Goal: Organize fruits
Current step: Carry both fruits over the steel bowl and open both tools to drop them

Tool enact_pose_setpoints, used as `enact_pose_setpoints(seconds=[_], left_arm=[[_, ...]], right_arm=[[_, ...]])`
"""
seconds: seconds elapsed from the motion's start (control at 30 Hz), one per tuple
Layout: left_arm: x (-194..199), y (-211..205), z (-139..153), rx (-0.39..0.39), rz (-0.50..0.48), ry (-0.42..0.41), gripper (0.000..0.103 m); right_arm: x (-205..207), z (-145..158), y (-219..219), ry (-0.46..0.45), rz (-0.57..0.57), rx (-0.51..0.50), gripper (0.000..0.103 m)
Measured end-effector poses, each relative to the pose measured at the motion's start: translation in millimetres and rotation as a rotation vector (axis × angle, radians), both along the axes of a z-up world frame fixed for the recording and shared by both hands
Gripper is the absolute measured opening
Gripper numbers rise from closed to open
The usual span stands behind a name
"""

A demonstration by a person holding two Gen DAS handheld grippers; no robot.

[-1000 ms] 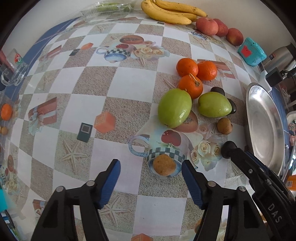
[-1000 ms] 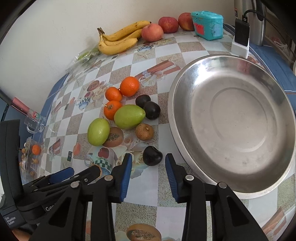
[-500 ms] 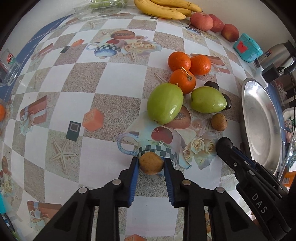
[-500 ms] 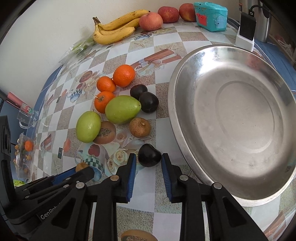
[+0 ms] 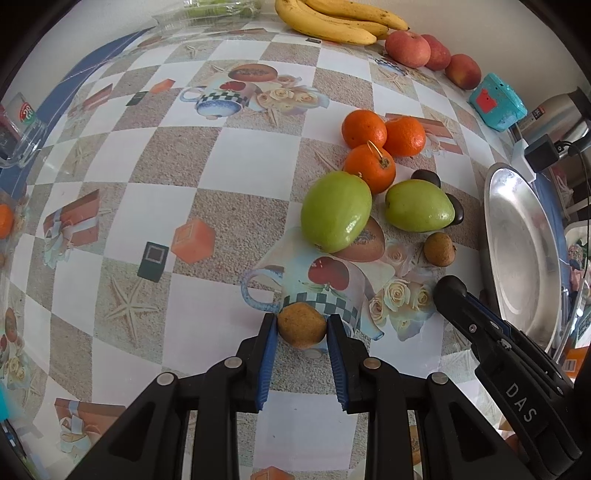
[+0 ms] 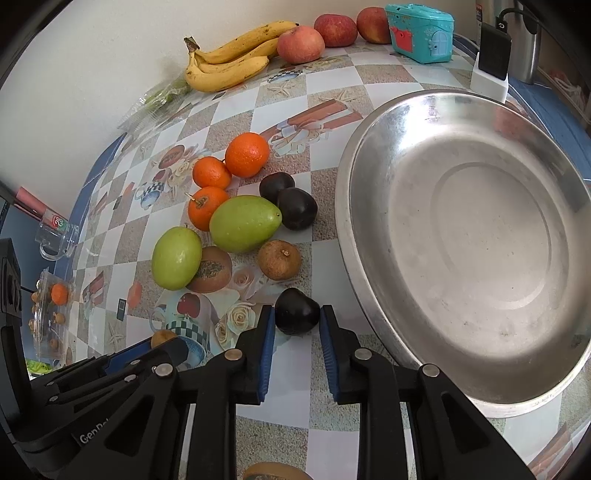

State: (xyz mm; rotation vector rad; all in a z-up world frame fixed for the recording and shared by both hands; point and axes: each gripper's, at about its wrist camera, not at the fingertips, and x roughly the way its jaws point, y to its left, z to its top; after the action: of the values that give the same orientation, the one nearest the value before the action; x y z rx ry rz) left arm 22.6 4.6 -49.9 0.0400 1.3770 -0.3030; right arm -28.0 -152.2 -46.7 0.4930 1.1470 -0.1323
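Observation:
My left gripper (image 5: 301,323) is shut on a small brown fruit (image 5: 302,325) low over the patterned tablecloth. My right gripper (image 6: 297,314) is shut on a dark plum (image 6: 296,311) beside the big steel bowl (image 6: 465,243). Behind them lie two green mangoes (image 6: 244,223) (image 6: 176,257), three oranges (image 6: 246,154), two more dark plums (image 6: 296,208) and another brown fruit (image 6: 279,259). The same pile shows in the left wrist view, with a green mango (image 5: 335,210) nearest. The steel bowl (image 5: 517,243) holds nothing.
Bananas (image 6: 229,59) and red apples (image 6: 300,43) lie along the far wall next to a teal toy house (image 6: 421,31). A charger (image 6: 493,62) stands behind the bowl. A clear fruit box (image 6: 50,314) and a glass mug (image 6: 55,236) sit at the left edge.
Both grippers moved forward and closed. The left fingers went from wide open to gripping the brown fruit; the right fingers closed on the dark plum.

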Motion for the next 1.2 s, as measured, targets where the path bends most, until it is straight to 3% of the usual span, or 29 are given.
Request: enact_pose_setpoints(seconds=[0.37, 0.53, 0.87, 0.97, 1.2], left_arm=[[8, 19, 23, -0.017, 0.083, -0.075, 0.029], [19, 25, 29, -0.076, 0.18, -0.048, 0.029], [45, -4, 48, -0.143, 0.261, -0.098, 0.029], [44, -27, 57, -0.165, 0.209, -0.136, 0.029], [11, -92, 76, -0.157, -0.045, -0.213, 0.029]], right_arm=[[-8, 17, -2, -0.058, -0.01, 0.029, 0.025], [-8, 27, -5, -0.087, -0.018, 0.017, 0.025], [-5, 41, -21, -0.115, -0.064, -0.037, 0.025], [-7, 45, -35, -0.113, -0.111, -0.06, 0.025], [-27, 45, -75, -0.042, -0.277, -0.125, 0.025]])
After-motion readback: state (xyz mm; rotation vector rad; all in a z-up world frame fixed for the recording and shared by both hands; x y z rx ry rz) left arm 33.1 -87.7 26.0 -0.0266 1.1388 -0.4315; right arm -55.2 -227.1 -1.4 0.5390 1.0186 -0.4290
